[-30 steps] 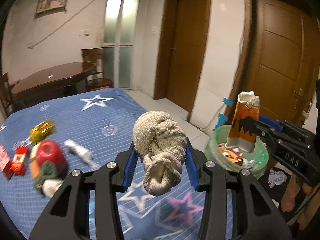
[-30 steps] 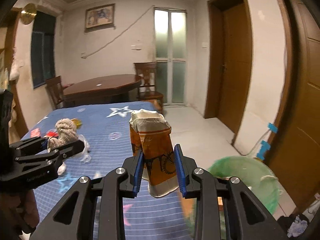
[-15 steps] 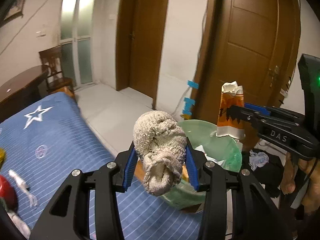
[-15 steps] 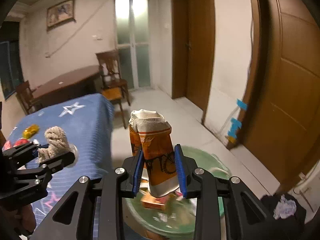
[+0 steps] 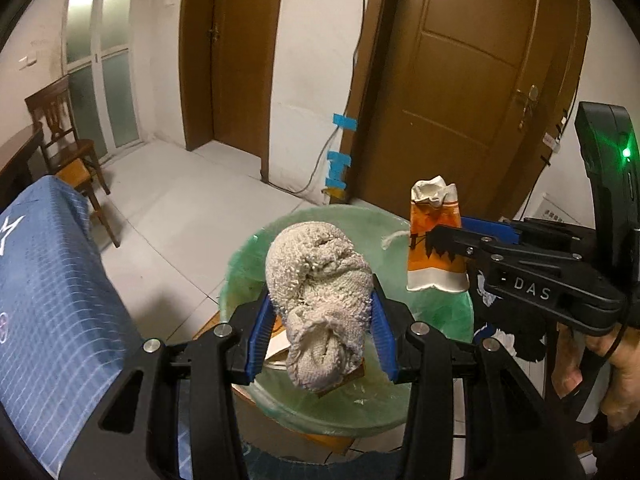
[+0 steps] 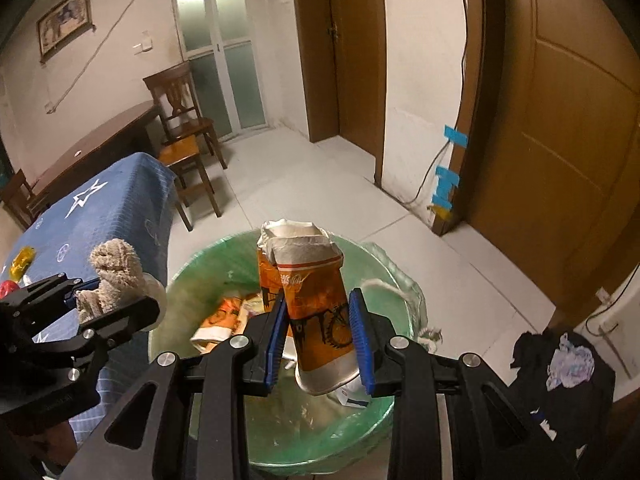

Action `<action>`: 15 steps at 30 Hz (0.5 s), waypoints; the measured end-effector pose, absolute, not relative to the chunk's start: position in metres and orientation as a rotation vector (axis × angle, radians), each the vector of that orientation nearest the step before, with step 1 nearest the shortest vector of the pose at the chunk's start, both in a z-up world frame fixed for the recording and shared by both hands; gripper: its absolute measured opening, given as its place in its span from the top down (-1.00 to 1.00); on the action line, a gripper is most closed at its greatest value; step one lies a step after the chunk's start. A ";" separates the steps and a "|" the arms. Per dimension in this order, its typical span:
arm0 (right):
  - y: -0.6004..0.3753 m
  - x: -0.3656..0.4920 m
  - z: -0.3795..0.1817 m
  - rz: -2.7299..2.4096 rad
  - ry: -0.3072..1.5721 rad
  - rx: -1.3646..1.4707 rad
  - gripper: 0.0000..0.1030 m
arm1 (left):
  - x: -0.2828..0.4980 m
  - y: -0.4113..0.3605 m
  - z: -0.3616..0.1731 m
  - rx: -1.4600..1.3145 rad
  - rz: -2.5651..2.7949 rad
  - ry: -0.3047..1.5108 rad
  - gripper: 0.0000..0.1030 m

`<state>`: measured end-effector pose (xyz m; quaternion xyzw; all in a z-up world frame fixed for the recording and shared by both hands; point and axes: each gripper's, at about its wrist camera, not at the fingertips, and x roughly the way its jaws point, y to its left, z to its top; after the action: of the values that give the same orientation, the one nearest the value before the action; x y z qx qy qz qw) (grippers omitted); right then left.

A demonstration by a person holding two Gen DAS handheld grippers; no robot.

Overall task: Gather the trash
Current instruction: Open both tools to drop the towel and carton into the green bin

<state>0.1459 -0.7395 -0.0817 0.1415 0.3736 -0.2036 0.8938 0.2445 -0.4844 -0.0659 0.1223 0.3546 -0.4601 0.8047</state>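
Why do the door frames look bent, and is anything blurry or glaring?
Left wrist view: the fisheye lens bows the brown wooden door and darkens the corners; the balled-up grey cloth in the left claw is sharp. Right wrist view: same curving; the frosted glass door glares white; the crumpled orange paper cup is crisp, the trash below slightly soft.

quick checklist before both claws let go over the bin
1. Left claw gripping the balled rag: ok, blue pads press both sides.
2. Right claw gripping the crushed orange paper cup: ok.
3. Rag over the green-lined bin: ok, the bin opening shows below it.
4. Cup over the bin: ok, liner visible under it in the right wrist view.
5. Room in the bin: ok, only some wrappers at the bottom.
6. Claws clear of each other: ok, apart in both views.
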 end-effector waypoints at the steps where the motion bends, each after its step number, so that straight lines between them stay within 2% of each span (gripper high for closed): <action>1: -0.742 0.147 -0.085 -0.424 0.778 0.297 0.39 | 0.244 -0.487 -0.069 0.264 -0.987 0.765 0.18; 11: -0.743 0.151 -0.100 -0.433 0.790 0.296 0.36 | 0.249 -0.500 -0.079 0.270 -0.978 0.795 0.15; 13: -0.742 0.151 -0.101 -0.429 0.796 0.299 0.32 | 0.248 -0.501 -0.080 0.276 -0.978 0.799 0.06; 15: -0.741 0.151 -0.102 -0.430 0.794 0.309 0.27 | 0.251 -0.500 -0.078 0.274 -0.969 0.796 -0.31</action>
<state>0.1511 -0.7414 -0.1017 0.1485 0.3821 -0.2071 0.8883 0.2511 -0.4997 -0.0785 0.1277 0.3714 -0.4520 0.8009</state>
